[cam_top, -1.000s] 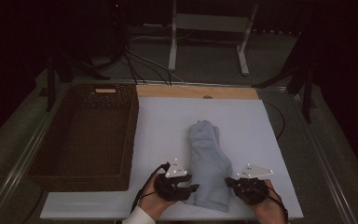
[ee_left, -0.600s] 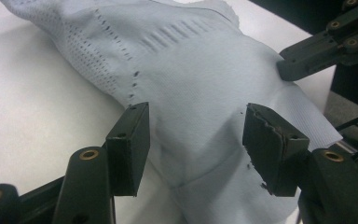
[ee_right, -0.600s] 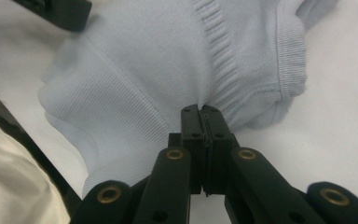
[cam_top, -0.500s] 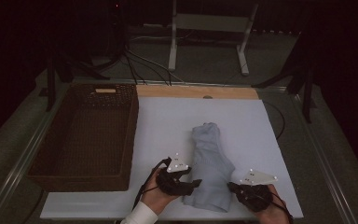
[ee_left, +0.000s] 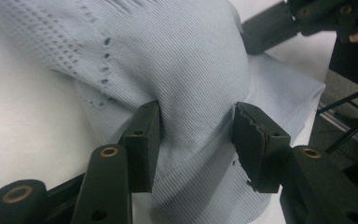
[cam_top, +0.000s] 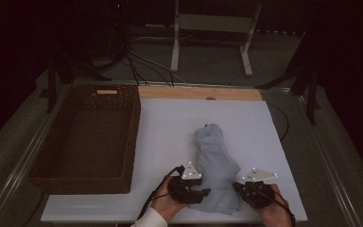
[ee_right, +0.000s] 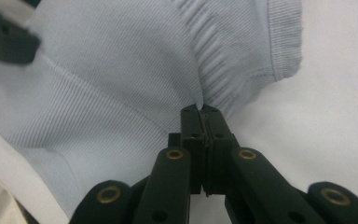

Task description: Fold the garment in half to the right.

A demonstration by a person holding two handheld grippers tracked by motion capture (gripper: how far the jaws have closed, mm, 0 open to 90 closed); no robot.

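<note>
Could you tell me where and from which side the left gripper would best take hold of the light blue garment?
Probably the raised fold at the near left edge of the garment, coming in level from its left side. The left gripper straddles a bulging ridge of ribbed cloth there, and its jaws have just been closing. The right gripper is shut on the opposite edge.
</note>
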